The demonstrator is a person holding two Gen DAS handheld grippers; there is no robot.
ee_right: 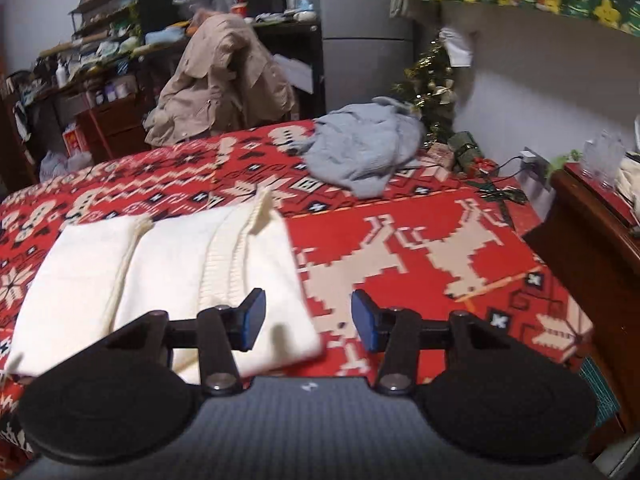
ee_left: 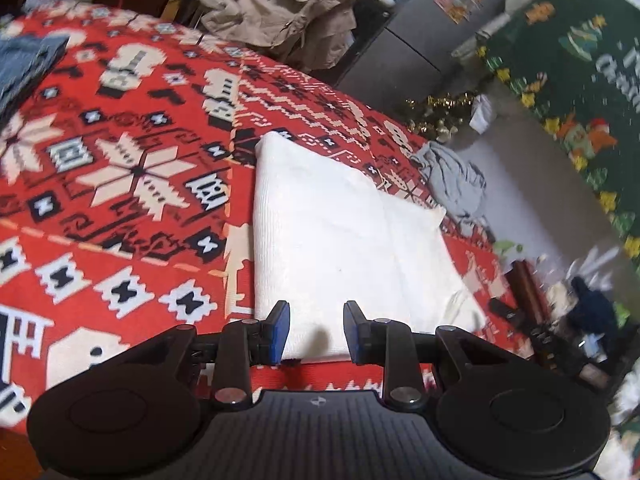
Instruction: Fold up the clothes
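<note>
The white sweater (ee_left: 340,248) lies folded into a neat rectangle on the red patterned blanket (ee_left: 120,168), flat and squared off. The left gripper (ee_left: 317,332) hangs just above its near edge, fingers spread apart with nothing between them, blue pads facing each other across bare knit. Over on the other camera, the right gripper (ee_right: 308,320) sits at the sweater's (ee_right: 160,272) right-hand corner, also spread wide and gripping nothing; its left finger is over the cloth, its right finger over the blanket (ee_right: 420,260). Ribbed trim shows along the folded top layer there. Further back on the blanket lies a crumpled grey garment (ee_right: 368,144), well apart from the sweater. A tan jacket (ee_right: 224,76) is draped behind the bed, probably over a chair, though what is beneath it is hidden. A scrap of blue denim (ee_left: 28,60) peeks in at the far left edge of the left view
</note>
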